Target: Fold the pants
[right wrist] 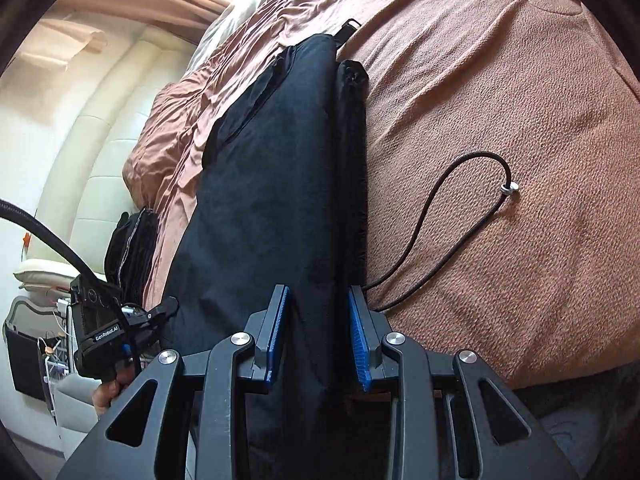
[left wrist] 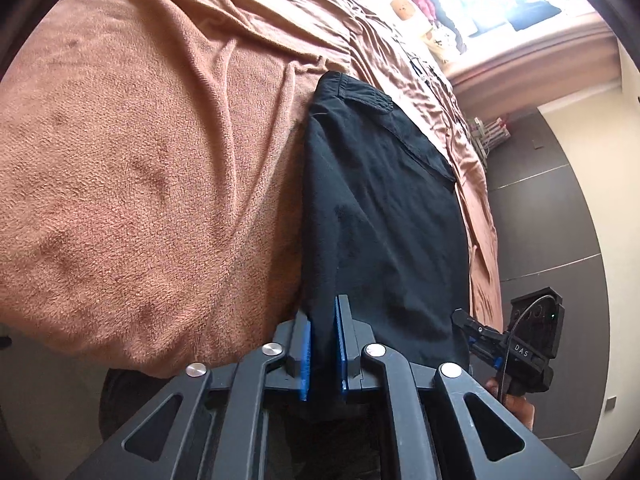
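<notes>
Both claws, left claw [left wrist: 323, 344] and right claw [right wrist: 318, 338], each clamped on black pants [left wrist: 380, 216] over brown blanket [left wrist: 120, 160].

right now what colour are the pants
Black pants, lying on the brown blanket; clearest in the right wrist view.

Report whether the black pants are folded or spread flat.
Folded lengthwise: the black pants lie as one narrow doubled strip on the brown blanket, near end pinched in both grippers.

Left gripper [left wrist: 323, 344] with blue pads clamped the near edge of black fabric pants [left wrist: 384, 208], stretched across brown fleece blanket [left wrist: 140, 168] on bed; right gripper [left wrist: 466, 320] held their other corner.
</notes>
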### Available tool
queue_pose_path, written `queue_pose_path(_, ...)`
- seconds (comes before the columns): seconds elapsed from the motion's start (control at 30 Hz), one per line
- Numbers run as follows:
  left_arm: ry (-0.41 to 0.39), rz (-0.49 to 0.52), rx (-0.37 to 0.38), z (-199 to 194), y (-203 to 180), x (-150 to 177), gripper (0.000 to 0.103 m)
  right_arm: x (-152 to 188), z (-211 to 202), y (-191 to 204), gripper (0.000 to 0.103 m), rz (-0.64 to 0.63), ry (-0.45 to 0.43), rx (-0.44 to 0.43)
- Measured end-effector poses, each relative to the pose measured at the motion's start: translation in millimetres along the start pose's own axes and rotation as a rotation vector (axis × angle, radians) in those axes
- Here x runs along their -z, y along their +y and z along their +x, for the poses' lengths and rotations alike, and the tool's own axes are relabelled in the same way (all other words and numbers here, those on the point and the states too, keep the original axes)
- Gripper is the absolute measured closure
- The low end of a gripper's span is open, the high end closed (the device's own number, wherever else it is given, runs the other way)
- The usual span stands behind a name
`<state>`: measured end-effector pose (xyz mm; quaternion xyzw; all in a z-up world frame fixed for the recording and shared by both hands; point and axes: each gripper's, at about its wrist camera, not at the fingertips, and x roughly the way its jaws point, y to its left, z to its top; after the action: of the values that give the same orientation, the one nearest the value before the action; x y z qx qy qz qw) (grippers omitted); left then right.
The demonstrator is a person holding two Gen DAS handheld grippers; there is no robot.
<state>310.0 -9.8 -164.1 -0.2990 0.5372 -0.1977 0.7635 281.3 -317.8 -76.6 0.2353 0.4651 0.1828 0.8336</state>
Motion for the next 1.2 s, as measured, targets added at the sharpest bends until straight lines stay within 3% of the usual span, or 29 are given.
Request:
queue_pose_path(0.1,-0.001,0.018,-0.039,3.4,-2.8,-5.6,0.077,-9.8,-3.5,2.8,0.076,-0.018,-0.008,0.022)
queue_pose_path(0.17,-0.006,0.021,-0.031,4.7,-2.5,-10.6,0.066,-17.1,-6.9,2.9,0.064,-0.024,-0.029,0.013)
queue_pose_path(0.2,-0.012,0.018,-0.029,6.0,-3.6,-13.4,0.06,-20.7,-7.8,3.0,0.052,-0.022,-0.044,0.003)
queue_pose_path(0.27,-0.023,0.017,-0.032,8.1,-5.4,-20.1,0.057,-31.7,-11.0,-1.6,0.046,-0.008,-0.07,-0.011)
queue_pose_path(0.5,-0.026,0.021,-0.035,17.6,-3.3,-44.0,0.056,-60.5,-6.8,-15.4,0.046,0.036,-0.082,-0.07)
queue_pose_path(0.8,-0.01,0.028,-0.022,34.1,-0.9,-66.4,0.056,-69.9,31.0,-25.3,0.046,0.088,0.011,-0.105)
queue_pose_path(1.2,0.034,0.038,0.005,62.3,5.9,-97.7,0.056,-94.8,48.9,-21.3,0.046,0.088,0.058,-0.096)
